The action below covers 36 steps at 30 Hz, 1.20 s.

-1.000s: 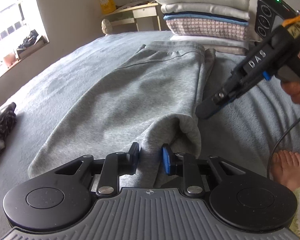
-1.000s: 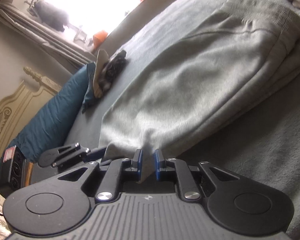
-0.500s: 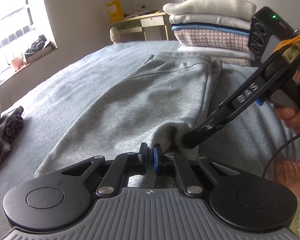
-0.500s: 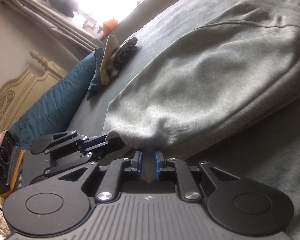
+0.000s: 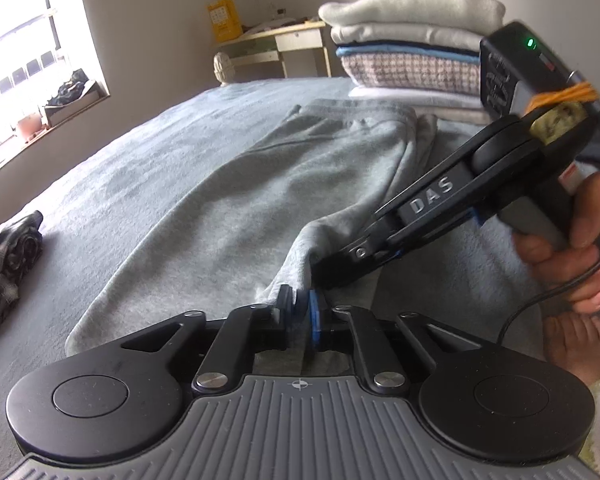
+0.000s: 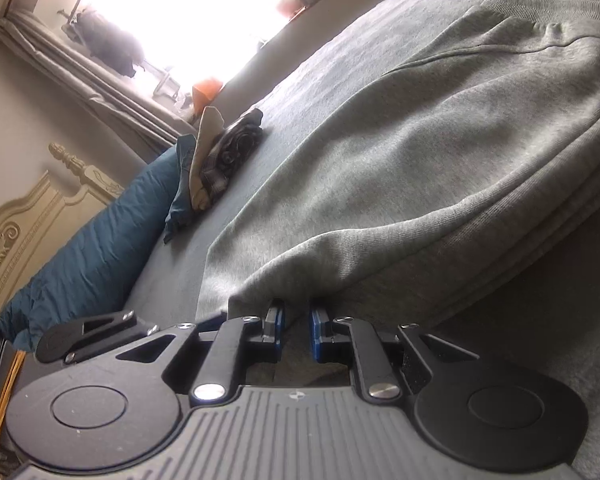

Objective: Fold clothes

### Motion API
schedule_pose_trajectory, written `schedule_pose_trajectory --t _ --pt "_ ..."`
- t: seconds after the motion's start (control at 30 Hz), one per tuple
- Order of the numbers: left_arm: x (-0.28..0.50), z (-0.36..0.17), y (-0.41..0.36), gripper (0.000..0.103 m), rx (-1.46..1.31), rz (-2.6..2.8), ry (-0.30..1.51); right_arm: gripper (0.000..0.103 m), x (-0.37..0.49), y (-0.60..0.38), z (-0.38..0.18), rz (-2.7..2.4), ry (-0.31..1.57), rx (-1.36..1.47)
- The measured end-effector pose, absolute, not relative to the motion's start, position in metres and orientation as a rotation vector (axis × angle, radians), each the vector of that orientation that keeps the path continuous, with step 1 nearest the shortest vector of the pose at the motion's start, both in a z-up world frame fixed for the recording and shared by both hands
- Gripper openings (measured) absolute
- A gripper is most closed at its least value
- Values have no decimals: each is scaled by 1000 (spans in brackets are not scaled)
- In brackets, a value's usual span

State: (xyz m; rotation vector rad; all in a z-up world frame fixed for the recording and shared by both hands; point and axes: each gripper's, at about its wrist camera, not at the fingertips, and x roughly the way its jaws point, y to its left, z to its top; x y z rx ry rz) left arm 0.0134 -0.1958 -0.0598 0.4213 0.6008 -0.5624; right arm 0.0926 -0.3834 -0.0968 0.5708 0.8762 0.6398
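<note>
Blue-grey bedding (image 5: 148, 168) is carrying the grey sweatpants (image 5: 236, 200) at frame centre. Left gripper (image 5: 299, 312), jaws just reopening slightly, and right gripper (image 6: 296, 328) are both pinching the near hem. Fabric looks soft, limp; gripping hem corners seems soundest.

Lighting: I get daylight from the blown-out bright window (image 6: 172, 20), glaring white in both views; soft shadows; fisheye bending edges; right view hazier, slight blur.
</note>
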Motion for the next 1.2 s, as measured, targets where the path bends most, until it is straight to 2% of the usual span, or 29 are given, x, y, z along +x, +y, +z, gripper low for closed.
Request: schedule_pose_trajectory --t 0.1,0.27,0.3,0.37,0.4,0.6,0.77,0.93,1.03,1.1,1.2 --pt "13 -66 -201 27 483 -538 595 14 89 -384 -94 637 874 544" --pt "24 -75 -202 28 522 -494 605 14 87 -382 -91 648 871 521" --pt "26 -75 -201 23 512 -492 607 14 86 -381 -91 652 869 515" --pt "27 -73 -199 6 489 -488 598 14 87 -379 -91 661 872 505" --pt "27 -71 -198 3 479 -487 589 15 88 -377 -91 664 876 499" --pt "12 -53 -192 2 411 -527 495 14 99 -364 -97 648 888 465" --pt "4 -58 -191 2 437 -555 507 14 106 -362 -102 600 807 550" --pt "7 -60 -187 2 419 -546 518 14 103 -370 -111 595 833 621" --pt "8 -56 -184 2 401 -550 507 20 93 -385 -102 639 823 612" --pt "9 -55 -182 2 391 -551 503 29 86 -394 -95 680 813 585" --pt "9 -57 -181 2 390 -553 501 29 79 -401 -88 743 821 528"
